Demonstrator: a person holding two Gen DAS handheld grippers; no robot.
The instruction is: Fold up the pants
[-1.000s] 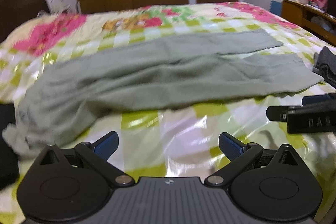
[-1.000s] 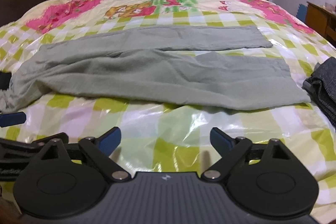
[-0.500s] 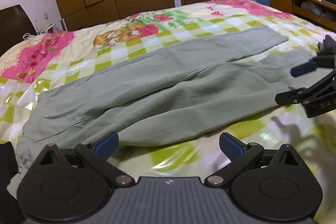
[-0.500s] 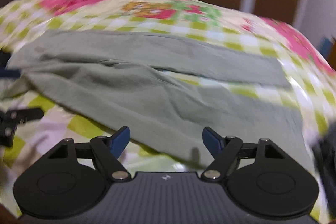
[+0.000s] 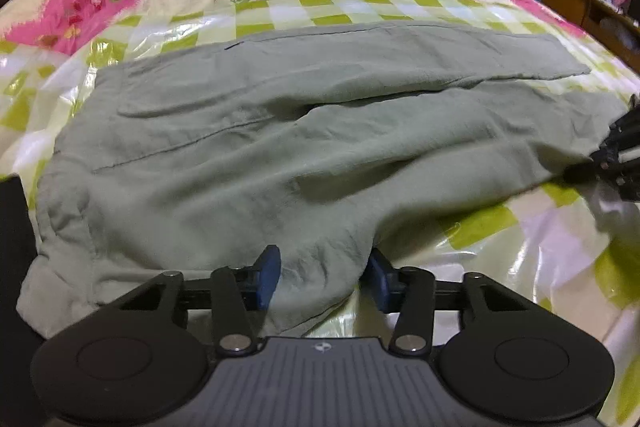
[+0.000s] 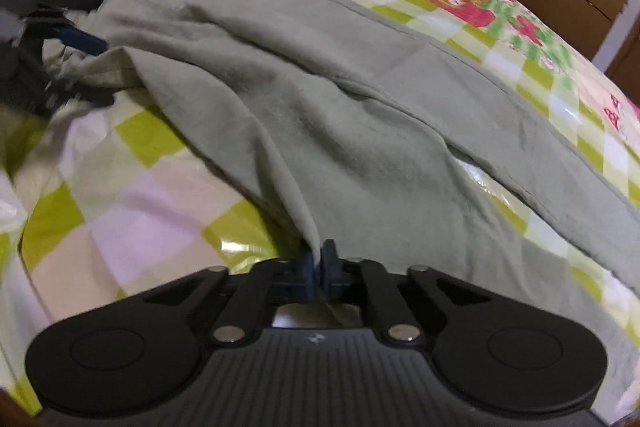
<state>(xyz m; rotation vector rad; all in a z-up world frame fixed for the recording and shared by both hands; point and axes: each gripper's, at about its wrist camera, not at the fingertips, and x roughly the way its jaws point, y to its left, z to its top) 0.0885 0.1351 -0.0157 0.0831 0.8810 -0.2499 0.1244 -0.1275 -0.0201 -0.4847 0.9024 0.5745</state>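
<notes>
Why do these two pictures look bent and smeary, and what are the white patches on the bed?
Left wrist view: the fisheye lens bulges the bed; lamp glare shines off the glossy bedcover; the right gripper at the edge is motion-smeared. Right wrist view: tilted, soft overall, and the left gripper is blurred.

Both grippers same build. Left gripper (image 5: 322, 277): black plastic body, ribbed grey centre plate with a small white logo, two round black housings with shallow circular recesses either side. Black linkage arms, silver screw heads at the pivots, blue pads on the fingertips (image 5: 267, 277). Right gripper (image 6: 319, 269): identical black shell, ribbed plate, same logo, silver pivot screws, dark blue pads. In the left view its far end shows blurred, black links with small pale screws
</notes>
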